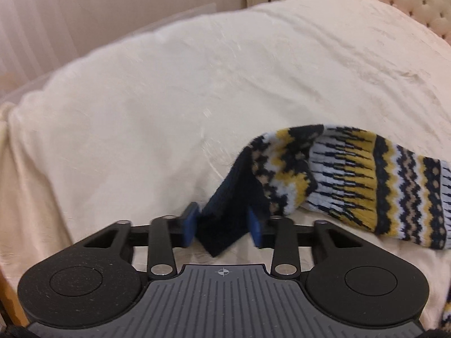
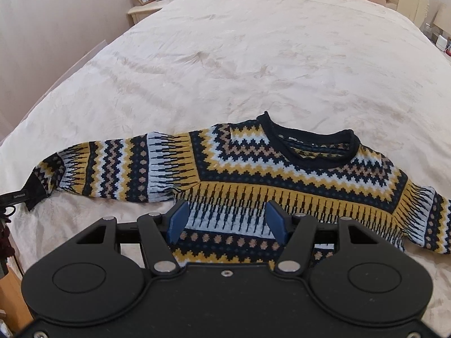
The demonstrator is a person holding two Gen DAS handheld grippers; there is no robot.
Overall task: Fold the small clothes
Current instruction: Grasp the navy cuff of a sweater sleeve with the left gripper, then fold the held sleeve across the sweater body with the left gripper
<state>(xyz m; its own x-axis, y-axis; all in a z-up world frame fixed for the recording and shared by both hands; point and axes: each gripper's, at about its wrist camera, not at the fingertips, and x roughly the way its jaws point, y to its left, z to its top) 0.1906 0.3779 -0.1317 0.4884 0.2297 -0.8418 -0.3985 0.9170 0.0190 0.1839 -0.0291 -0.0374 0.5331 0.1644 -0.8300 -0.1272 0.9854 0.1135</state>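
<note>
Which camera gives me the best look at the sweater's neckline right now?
The right wrist view: the neckline lies flat and fully visible on the bed, with the label inside. The left wrist view shows only a sleeve, its dark cuff between the left gripper fingers.

My left gripper points forward and low, its two blue pads drawn in toward each other with a dark knitted cuff between them; the left pad meets the fabric, while the cuff drapes over the tip of the right one. My right gripper is level and faces straight ahead, its blue fingers spread wide apart with nothing between them, hovering above the patterned sweater; I cannot tell whether the tips touch it.
</note>
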